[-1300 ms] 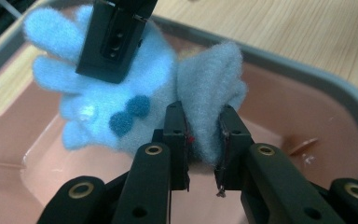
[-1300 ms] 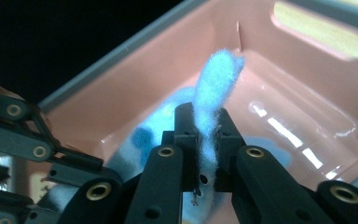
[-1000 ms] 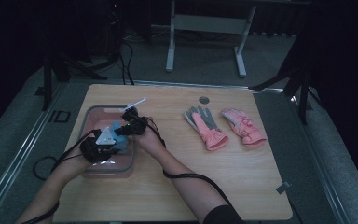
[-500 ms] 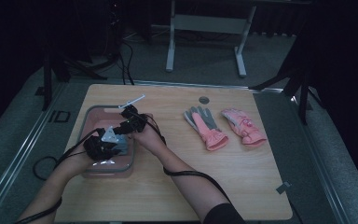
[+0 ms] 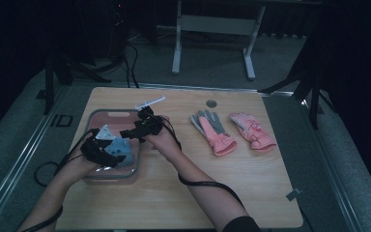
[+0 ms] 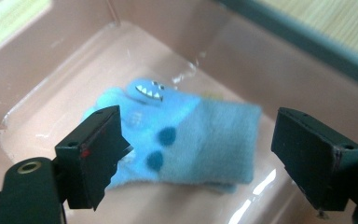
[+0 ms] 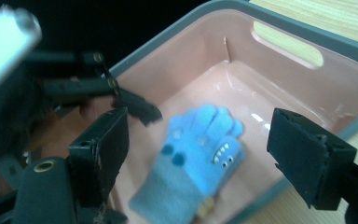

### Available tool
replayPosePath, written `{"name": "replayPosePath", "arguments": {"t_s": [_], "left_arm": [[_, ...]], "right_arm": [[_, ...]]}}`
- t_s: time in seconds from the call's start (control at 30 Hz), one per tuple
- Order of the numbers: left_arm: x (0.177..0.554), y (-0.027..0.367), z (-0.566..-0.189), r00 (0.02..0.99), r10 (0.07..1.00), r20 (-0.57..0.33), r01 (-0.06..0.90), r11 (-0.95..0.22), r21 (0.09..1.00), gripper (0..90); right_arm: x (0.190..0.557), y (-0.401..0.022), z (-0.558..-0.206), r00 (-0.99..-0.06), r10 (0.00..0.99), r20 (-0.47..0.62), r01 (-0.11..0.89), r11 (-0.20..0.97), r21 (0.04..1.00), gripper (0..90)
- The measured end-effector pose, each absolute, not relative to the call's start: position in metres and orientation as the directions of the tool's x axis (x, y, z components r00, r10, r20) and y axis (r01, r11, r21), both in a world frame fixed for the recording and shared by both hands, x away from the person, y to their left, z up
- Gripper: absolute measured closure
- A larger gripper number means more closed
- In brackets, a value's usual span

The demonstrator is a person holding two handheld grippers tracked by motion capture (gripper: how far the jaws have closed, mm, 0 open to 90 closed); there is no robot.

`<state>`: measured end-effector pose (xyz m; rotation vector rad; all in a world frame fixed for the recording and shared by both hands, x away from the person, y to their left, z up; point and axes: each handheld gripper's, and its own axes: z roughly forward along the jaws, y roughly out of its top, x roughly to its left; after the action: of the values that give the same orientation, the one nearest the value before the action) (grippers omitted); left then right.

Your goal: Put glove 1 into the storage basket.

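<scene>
Presently catalogued, largest first. Table (image 5: 251,193): wooden. Pink bin (image 5: 96,115), at nine o'clock on the table. Pink gloves (image 5: 213,130), a pair, at three o'clock, well apart from the bin. Blue glove (image 6: 200,140): flat on the bin floor. Left gripper (image 6: 196,154) and right gripper (image 7: 198,158): jaws have just been opening, now wide apart, glove beneath, unpressed. Step judged: release done; next likely withdrawal toward the pink pair.

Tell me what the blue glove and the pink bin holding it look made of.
Blue monster-face glove: soft knit or fleece fabric, judging by its fuzzy matte surface and limp lie. Grey-rimmed pink bin: likely moulded plastic, smooth and glossy, with bright highlights on its floor and a cut-out handle.
</scene>
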<state>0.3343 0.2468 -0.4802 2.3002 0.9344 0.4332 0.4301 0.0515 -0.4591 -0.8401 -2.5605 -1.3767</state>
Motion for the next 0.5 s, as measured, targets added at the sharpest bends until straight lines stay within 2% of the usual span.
{"name": "replayPosePath", "arguments": {"t_s": [0.13,0.5], "left_arm": [[0.327,0.243,-0.474,0.700,0.714,0.021,0.502,-0.513,0.696,14.3],[0.310,0.213,-0.455,0.737,0.676,0.014,0.416,-0.470,0.778,14.5]], "right_arm": [[0.422,0.038,-0.454,-0.860,0.397,0.321,0.483,0.429,0.764,19.3],[0.404,0.000,-0.446,-0.878,0.383,0.286,0.453,0.476,0.754,18.8]]}}
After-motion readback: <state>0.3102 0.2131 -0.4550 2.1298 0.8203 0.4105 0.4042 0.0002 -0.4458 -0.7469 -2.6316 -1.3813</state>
